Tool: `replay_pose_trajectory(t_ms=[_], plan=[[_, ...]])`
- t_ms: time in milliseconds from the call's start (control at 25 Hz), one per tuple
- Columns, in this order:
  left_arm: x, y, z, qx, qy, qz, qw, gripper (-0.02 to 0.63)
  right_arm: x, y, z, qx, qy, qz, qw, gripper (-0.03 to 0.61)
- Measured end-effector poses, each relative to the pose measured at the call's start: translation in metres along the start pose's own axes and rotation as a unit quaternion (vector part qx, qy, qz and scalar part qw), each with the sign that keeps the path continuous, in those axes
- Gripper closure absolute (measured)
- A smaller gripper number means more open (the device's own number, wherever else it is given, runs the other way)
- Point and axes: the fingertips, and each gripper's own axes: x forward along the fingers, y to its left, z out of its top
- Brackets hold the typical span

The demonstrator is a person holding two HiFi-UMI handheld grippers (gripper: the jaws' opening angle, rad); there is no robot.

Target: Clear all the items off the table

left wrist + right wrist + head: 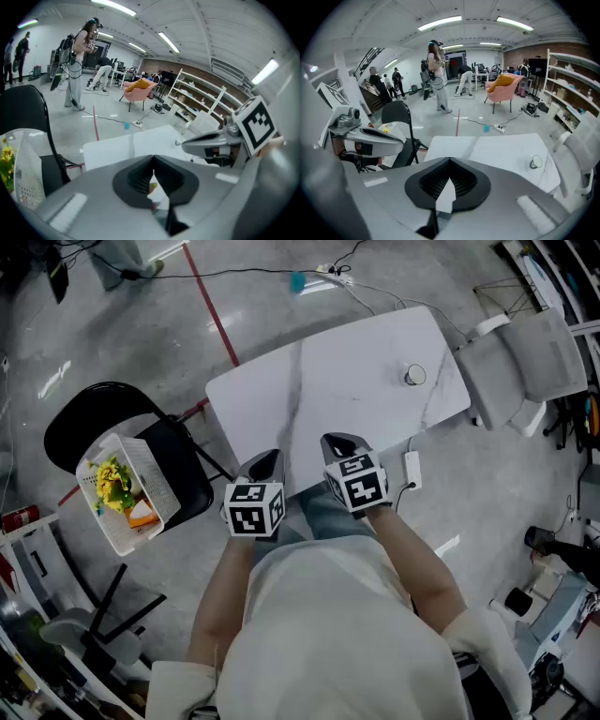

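A white marble-look table (337, 399) stands in front of me. One small round white object (415, 375) lies on it near the far right corner; the same round object (535, 162) shows in the right gripper view. My left gripper (269, 461) hovers at the table's near edge, jaws shut with nothing between them. Beside it, my right gripper (339, 443) is shut and empty too. In the left gripper view the left gripper (153, 161) points across the table (122, 147). The right gripper (449, 165) points over the table (497, 152).
A white basket (148, 484) with yellow and orange items sits on a black folding chair (98, 423) to the left. A grey padded chair (525, 367) stands at the table's right end. A white adapter (412, 470) and cable hang off the near edge. People stand far back.
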Motion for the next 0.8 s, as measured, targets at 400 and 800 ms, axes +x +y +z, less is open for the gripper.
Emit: replay_pose_trajectory(t_ms=[400,800], plan=[[0.090,-0.070,0.012,0.026,0.037,-0.035,0.9984,0.604,-0.008,-0.139,-0.042,0.079,-0.010,-0.072,0.994,0.580],[0.185,-0.127,0.007,0.078,0.064,-0.073,0.9923,0.604,0.010,-0.259,-0.083,0.148,-0.043,-0.137,0.979,0.546]])
